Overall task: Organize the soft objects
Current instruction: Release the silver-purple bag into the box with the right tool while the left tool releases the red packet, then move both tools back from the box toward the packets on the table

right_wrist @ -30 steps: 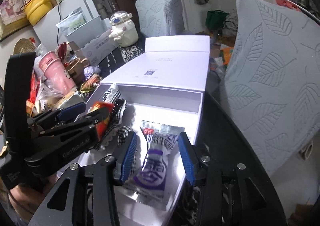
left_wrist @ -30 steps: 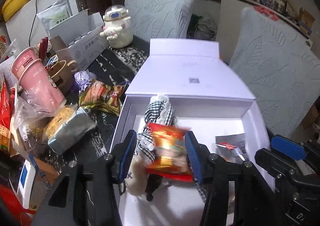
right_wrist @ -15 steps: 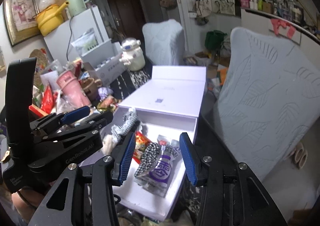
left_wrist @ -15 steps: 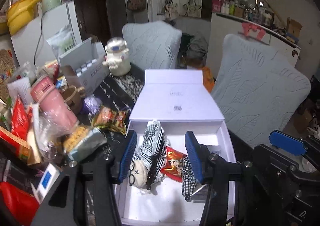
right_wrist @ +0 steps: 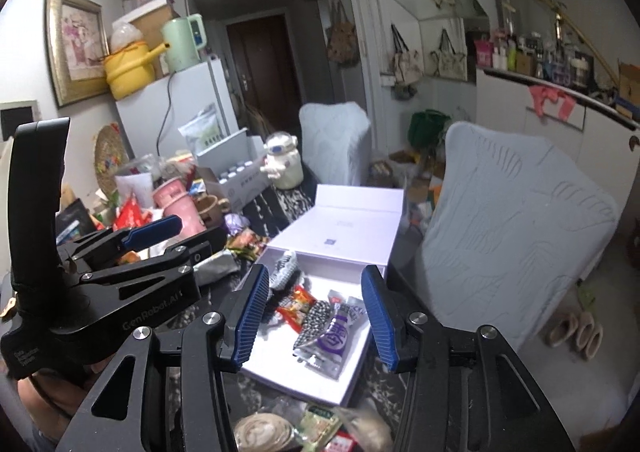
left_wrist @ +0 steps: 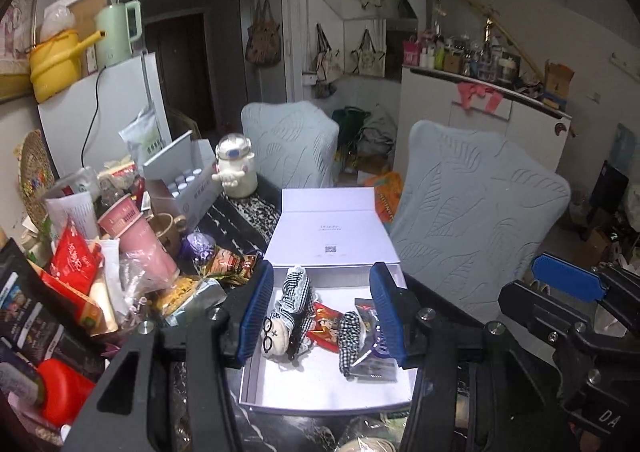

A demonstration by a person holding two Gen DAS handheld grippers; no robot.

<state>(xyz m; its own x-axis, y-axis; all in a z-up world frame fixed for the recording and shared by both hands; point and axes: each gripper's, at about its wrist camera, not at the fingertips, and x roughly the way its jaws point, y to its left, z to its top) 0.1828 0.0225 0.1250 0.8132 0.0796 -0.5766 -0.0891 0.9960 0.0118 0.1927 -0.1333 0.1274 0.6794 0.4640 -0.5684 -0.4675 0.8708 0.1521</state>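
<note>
A white box (left_wrist: 320, 402) with its lid folded back stands on the dark table. In it lie a cloth doll in a checked dress (left_wrist: 280, 326), a red snack packet (left_wrist: 324, 326) and a purple-and-silver packet (left_wrist: 374, 360). My left gripper (left_wrist: 322, 316) hangs well above the box, open, with nothing between its pads. My right gripper (right_wrist: 316, 316) is also high over the box (right_wrist: 276, 356); its jaws are opening and hold nothing. From the right wrist the doll (right_wrist: 284, 268), red packet (right_wrist: 298, 306) and purple packet (right_wrist: 338, 336) show below. The left gripper (right_wrist: 196, 232) sits to its left.
Left of the box the table is crowded: a pink cup (left_wrist: 140, 240), snack packets (left_wrist: 232, 264), a carton of bottles (left_wrist: 180, 180) and a white figurine jar (left_wrist: 236, 168). Two pale covered chairs (left_wrist: 472, 220) stand behind and to the right. More packets (right_wrist: 312, 424) lie near the front edge.
Both grippers have risen and drawn back from the box. The red packet that was between the left fingers now lies in the box, and the purple packet lies beside it.
</note>
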